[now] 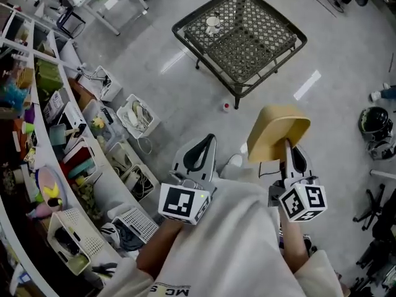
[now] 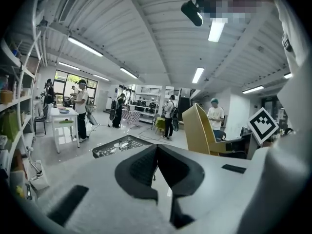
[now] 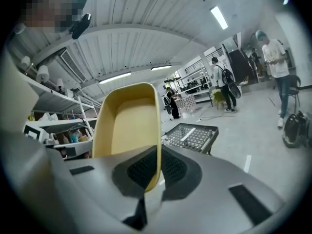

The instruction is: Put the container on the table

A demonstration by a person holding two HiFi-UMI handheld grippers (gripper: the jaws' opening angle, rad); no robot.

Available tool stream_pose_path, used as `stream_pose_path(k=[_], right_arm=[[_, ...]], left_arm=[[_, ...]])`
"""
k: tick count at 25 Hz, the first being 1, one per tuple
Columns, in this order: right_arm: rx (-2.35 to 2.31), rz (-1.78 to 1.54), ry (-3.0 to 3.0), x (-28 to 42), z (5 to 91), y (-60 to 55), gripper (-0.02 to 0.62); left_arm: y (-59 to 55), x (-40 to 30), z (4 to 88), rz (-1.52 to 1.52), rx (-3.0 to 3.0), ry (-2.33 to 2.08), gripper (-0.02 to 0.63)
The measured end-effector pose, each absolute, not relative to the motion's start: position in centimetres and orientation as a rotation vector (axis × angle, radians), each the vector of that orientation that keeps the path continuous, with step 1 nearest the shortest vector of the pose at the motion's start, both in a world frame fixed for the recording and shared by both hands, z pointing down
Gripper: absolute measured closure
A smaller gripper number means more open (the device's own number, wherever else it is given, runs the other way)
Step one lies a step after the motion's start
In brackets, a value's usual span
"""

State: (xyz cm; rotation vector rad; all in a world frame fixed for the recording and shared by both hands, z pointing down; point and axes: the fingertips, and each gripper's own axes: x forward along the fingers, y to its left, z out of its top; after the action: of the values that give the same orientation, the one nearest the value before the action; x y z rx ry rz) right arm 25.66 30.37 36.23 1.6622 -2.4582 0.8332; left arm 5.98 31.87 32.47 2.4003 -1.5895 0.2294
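Note:
A tan, empty rectangular container (image 1: 276,130) hangs in the air above the grey floor, my right gripper (image 1: 291,146) shut on its rim. In the right gripper view the container (image 3: 127,128) stands on edge, its wall pinched between the jaws. My left gripper (image 1: 204,146) is shut with nothing in it, held beside the right one; its jaws (image 2: 157,152) touch. The dark mesh table (image 1: 240,37) stands ahead on the floor, with a small white object (image 1: 213,23) on its far left part. It also shows as the table (image 3: 190,135) in the right gripper view.
Shelves (image 1: 37,141) crowded with boxes and baskets curve along the left. A small red-and-white object (image 1: 226,106) lies on the floor near the table. A helmet (image 1: 375,122) lies at the right. Several people (image 2: 80,108) stand in the far room.

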Motion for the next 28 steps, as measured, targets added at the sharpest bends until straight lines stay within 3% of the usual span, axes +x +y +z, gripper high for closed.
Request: stream_pose_path(k=[16,28], right_arm=[[1.695,0.858,-2.45,26.4,38.5,29.0,0.577],[1.721,0.865,-2.385,21.2,38.1,17.7,0.577]], left_arm=[[31.2,8.9,32.4,0.258,2.459,-1.503,0.583],[16.7,4.0,32.4,0.219,2.485,-1.426,0.583]])
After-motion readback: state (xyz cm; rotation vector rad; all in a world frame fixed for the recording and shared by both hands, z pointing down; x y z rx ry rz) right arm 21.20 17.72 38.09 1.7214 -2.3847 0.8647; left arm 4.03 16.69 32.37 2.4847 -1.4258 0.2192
